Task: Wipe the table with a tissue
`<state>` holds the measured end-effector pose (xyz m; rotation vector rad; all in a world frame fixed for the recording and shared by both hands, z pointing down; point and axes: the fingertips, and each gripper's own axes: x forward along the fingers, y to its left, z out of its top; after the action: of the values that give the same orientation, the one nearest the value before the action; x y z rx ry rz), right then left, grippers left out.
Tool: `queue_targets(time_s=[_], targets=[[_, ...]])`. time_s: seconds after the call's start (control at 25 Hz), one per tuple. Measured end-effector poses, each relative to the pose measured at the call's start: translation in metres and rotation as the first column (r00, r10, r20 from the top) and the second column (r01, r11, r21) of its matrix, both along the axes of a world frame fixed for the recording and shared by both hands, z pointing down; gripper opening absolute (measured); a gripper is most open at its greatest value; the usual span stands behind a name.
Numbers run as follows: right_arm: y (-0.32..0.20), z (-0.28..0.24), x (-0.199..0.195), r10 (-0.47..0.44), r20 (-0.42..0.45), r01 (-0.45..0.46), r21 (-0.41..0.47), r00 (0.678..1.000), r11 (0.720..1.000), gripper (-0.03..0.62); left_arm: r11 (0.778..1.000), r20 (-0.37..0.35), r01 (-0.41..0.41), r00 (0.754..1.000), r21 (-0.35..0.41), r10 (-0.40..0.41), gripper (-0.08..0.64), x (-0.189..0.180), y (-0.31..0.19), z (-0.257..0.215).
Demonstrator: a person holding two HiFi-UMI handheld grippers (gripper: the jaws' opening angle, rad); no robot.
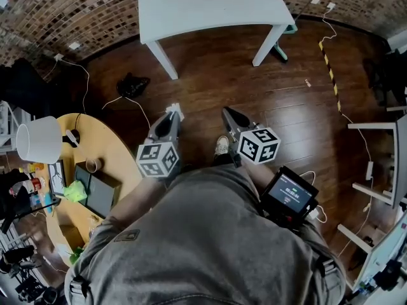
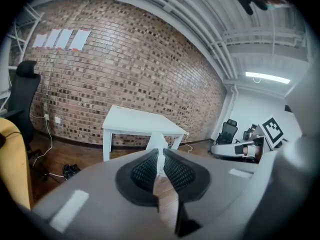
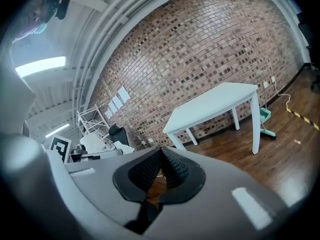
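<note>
As left hand-held gripper (image 2: 159,154) clamps, tissue (image 2: 156,141) between jaws

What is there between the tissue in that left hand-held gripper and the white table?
Between tissue and table, only bare wooden floor, per the head view; a black object lies off to the left.

Both grippers were held low in front of the body, side by side, pointing forward and apart from each other. The left gripper (image 1: 170,118) had its jaws clamped on a tissue (image 2: 157,142). The right gripper (image 1: 227,115) had its jaws pressed together with nothing between them.
</note>
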<state>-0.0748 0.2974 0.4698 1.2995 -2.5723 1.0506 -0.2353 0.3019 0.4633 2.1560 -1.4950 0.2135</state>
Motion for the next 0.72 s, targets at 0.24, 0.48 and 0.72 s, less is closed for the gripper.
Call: queue_targets(time_s=[0.24,0.48,0.72], targets=[[-0.033,0.004,0.028,-0.012,0.019,0.012,-0.006,1.0,1.0,0.014,1.0,0.022,0.015,1.0,-0.006,-0.015,0.031,0.027,-0.029,-0.001],[-0.055,0.006,0.041,-0.027,0.033,0.027,-0.009,0.999,1.0,0.014,1.0,0.027,0.027,0.999,-0.011,-0.027,0.031,0.045,-0.05,-0.002],[-0.076,0.007,0.046,-0.016,0.037,0.017,-0.014,0.999,1.0,0.014,1.0,0.025,0.014,1.0,-0.014,-0.013,0.031,0.054,-0.071,-0.001]])
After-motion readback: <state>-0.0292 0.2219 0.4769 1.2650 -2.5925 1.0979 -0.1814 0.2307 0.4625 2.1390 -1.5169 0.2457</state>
